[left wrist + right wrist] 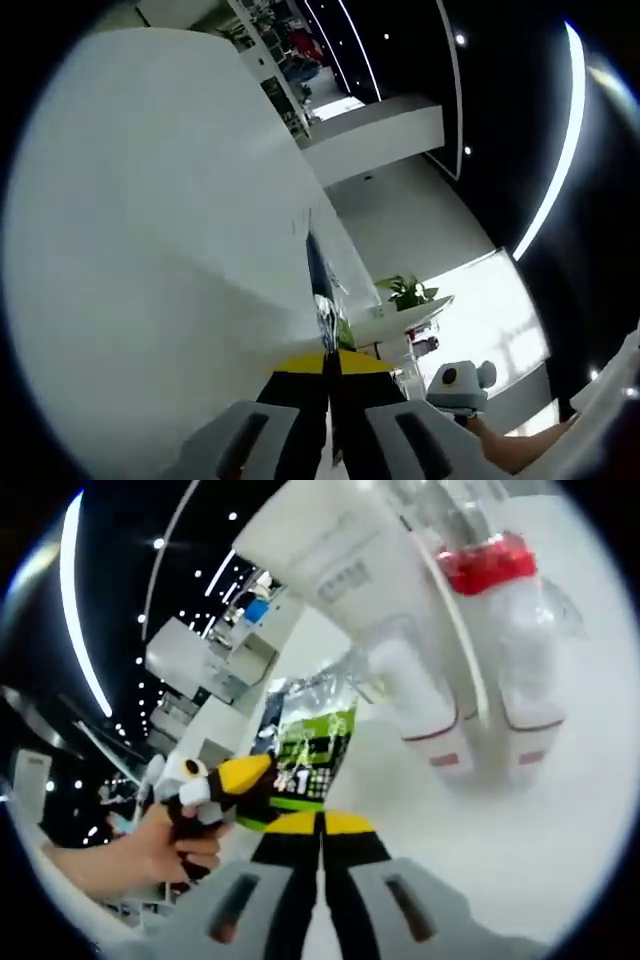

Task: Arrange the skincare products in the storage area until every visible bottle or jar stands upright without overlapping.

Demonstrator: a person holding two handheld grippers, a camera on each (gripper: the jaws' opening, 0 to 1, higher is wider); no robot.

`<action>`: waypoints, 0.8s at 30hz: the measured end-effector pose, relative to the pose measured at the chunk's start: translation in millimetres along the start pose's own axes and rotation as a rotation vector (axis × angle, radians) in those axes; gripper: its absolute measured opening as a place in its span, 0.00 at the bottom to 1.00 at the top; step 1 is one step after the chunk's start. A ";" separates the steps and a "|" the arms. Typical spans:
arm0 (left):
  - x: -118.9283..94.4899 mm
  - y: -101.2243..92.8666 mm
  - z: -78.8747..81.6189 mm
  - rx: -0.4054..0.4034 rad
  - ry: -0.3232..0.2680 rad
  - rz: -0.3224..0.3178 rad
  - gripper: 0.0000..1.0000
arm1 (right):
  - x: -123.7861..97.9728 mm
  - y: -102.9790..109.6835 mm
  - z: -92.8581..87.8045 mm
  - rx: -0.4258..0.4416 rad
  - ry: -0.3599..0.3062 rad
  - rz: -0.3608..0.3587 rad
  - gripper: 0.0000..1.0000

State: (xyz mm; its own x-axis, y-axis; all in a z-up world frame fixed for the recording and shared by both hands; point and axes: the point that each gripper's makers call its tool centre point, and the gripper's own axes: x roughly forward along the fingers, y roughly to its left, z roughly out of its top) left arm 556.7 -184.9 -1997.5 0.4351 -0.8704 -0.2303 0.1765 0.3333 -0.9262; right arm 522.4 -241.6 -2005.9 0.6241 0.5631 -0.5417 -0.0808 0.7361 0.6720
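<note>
Left gripper [330, 372]: its jaws are pressing together on the thin lower edge of a foil sachet [322, 290], seen here edge-on against the white table [150, 250]. The pinch at the edge is probably keeping the printed face free.

Right gripper [322, 830]: its jaws are also closing to a narrow line on the same sachet [310, 745], gripping at its bottom edge just under the green and black label. In the right gripper view, the left gripper [225, 780] is coming in from the left with the person's hand [140, 850] around its handle, so both tools are holding one flat pack between them, likely to steady it while it is being stood up or moved.

Task items: a white tube [360, 600] is standing cap-down on the table surface [560, 830], and a clear bottle with a red band [500, 590] is standing just beside it, cap-down as well. The two are close together, possibly touching; I cannot tell whether they overlap.

Sachet position: it is hanging in front of the tube and bottle, near them but apart.

Judgement: the pack is limp and will not stand unaided, so it may need leaning or a flat spot clear of the other two.

Background: a potted plant [405, 290] is standing well behind the table.
</note>
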 end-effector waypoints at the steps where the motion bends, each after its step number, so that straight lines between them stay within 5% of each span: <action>1: 2.1 3.5 -0.2 -0.002 0.005 0.009 0.00 | 0.8 -1.9 0.0 0.000 -0.002 -0.010 0.00; 19: 25.3 46.4 -18.4 0.067 0.170 0.157 0.04 | 15.9 -47.1 -8.1 0.057 -0.007 -0.151 0.00; 24: 22.4 50.6 -14.0 0.098 0.177 0.188 0.05 | 15.9 -51.9 -6.4 0.163 -0.047 -0.158 0.00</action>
State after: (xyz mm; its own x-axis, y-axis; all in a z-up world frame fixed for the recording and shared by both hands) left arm 563.0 -192.6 -2053.7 0.3089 -0.8369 -0.4520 0.1954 0.5209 -0.8309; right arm 531.6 -268.5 -2052.7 0.6547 0.4248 -0.6252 0.1450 0.7412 0.6555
